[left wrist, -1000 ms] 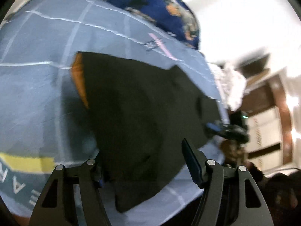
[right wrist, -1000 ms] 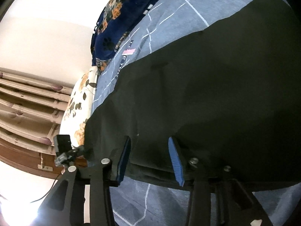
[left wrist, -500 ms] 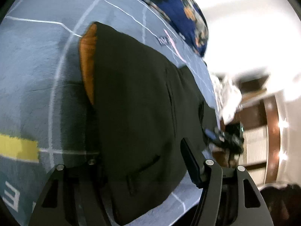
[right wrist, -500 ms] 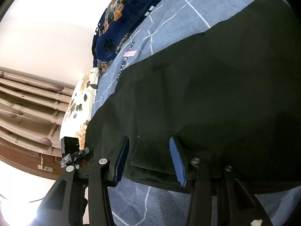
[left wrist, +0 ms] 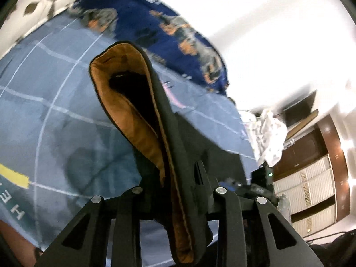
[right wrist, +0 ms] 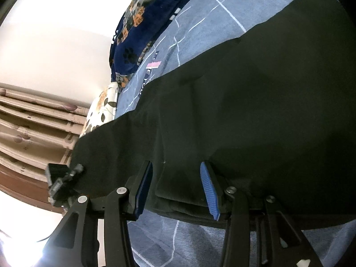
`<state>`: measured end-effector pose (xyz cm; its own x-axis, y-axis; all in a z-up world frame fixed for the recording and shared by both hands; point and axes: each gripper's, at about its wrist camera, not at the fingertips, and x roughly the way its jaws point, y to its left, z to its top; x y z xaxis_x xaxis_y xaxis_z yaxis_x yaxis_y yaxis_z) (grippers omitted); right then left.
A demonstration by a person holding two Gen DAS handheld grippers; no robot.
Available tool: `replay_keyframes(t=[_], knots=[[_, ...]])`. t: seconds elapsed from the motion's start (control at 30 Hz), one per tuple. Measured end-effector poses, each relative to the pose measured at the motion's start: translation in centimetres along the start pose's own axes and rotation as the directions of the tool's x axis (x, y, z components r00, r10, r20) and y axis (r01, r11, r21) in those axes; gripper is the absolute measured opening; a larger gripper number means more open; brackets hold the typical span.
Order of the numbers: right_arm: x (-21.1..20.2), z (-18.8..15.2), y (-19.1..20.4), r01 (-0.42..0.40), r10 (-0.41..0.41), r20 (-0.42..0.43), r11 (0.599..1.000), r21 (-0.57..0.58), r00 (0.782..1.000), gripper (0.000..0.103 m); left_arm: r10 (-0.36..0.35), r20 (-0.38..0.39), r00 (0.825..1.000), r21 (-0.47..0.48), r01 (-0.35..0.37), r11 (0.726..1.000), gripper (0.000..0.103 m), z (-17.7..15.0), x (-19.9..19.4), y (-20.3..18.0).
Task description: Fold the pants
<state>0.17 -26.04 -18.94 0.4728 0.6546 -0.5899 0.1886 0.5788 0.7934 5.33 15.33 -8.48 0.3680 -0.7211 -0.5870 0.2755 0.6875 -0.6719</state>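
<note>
The black pants (right wrist: 255, 102) lie spread on a blue-grey bedsheet (right wrist: 222, 6). In the left wrist view my left gripper (left wrist: 175, 178) is shut on the waistband end of the pants (left wrist: 164, 133) and holds it raised, so the orange lining (left wrist: 124, 93) gapes open above the sheet (left wrist: 44, 111). In the right wrist view my right gripper (right wrist: 175, 178) is open, its blue-padded fingers (right wrist: 209, 191) straddling the folded near edge of the pants without closing on it.
A dark blue patterned blanket (left wrist: 160, 22) lies bunched at the far side of the bed, also in the right wrist view (right wrist: 142, 29). A floral pillow (right wrist: 100, 109) sits by curtains. A wooden wardrobe (left wrist: 311, 178) stands beyond the bed edge.
My left gripper has closed on the waistband end and lifted it off the sheet, exposing the orange lining. My right gripper has stayed open over the pants edge.
</note>
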Motion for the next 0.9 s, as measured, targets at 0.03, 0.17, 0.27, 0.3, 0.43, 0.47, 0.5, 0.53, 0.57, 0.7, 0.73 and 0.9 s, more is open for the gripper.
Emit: replay_keyframes(t=[0.03, 0.17, 0.27, 0.3, 0.43, 0.47, 0.5, 0.53, 0.57, 0.7, 0.73, 0.9], knots=[[0.0, 0.0, 0.0, -0.002, 0.002, -0.001, 1.000, 0.002, 1.000, 0.041, -0.002, 0.011, 1.000, 0.020, 0.001, 1.000, 0.029, 0.1, 0.0, -1.0], [-0.1, 0.2, -0.3, -0.018, 0.018, -0.007, 1.000, 0.017, 1.000, 0.042, -0.003, 0.032, 0.999, 0.089, 0.000, 0.996, 0.029, 0.2, -0.2, -4.4], [-0.2, 0.4, -0.5, -0.040, 0.041, -0.014, 0.998, 0.040, 0.999, 0.045, -0.004, 0.050, 0.999, 0.134, -0.002, 0.991, 0.029, 0.3, 0.0, -6.6], [-0.3, 0.6, -0.6, -0.050, 0.051, -0.016, 0.997, 0.056, 0.999, 0.047, -0.009, 0.053, 0.999, 0.146, 0.002, 0.989, 0.029, 0.3, 0.0, -7.1], [-1.2, 0.9, -0.6, -0.053, 0.054, -0.012, 0.996, 0.077, 0.998, 0.056, -0.049, 0.054, 0.997, 0.179, 0.038, 0.983, 0.029, 0.7, 0.7, -9.8], [-1.5, 0.9, -0.5, -0.050, 0.050, -0.004, 0.996, 0.074, 0.999, 0.057, -0.053, 0.055, 0.997, 0.194, 0.041, 0.980, 0.029, 0.8, 1.0, -10.6], [-2.0, 1.0, -0.5, -0.048, 0.048, 0.007, 0.996, 0.075, 0.999, 0.059, -0.056, 0.054, 0.997, 0.206, 0.044, 0.978, 0.029, 0.9, 1.1, -11.2], [-2.7, 1.3, -0.6, -0.051, 0.049, 0.021, 0.995, 0.080, 0.999, 0.061, -0.063, 0.050, 0.997, 0.218, 0.051, 0.975, 0.029, 0.9, 1.4, -11.8], [-3.1, 1.4, -0.6, -0.056, 0.054, 0.029, 0.995, 0.084, 0.998, 0.062, -0.073, 0.046, 0.996, 0.226, 0.061, 0.972, 0.029, 0.9, 1.7, -12.4], [-6.3, 2.0, -1.4, -0.098, 0.087, 0.101, 0.988, 0.116, 0.991, 0.066, -0.103, 0.029, 0.994, 0.259, 0.092, 0.962, 0.029, 1.1, 2.9, -14.9], [-7.2, 2.2, -1.9, -0.112, 0.096, 0.122, 0.985, 0.129, 0.988, 0.066, -0.110, 0.024, 0.994, 0.266, 0.100, 0.959, 0.029, 1.1, 3.4, -15.6], [-10.6, 2.7, -4.1, -0.137, 0.099, 0.200, 0.973, 0.184, 0.975, 0.068, -0.127, -0.004, 0.992, 0.282, 0.123, 0.951, 0.029, 1.7, 5.8, -17.9]])
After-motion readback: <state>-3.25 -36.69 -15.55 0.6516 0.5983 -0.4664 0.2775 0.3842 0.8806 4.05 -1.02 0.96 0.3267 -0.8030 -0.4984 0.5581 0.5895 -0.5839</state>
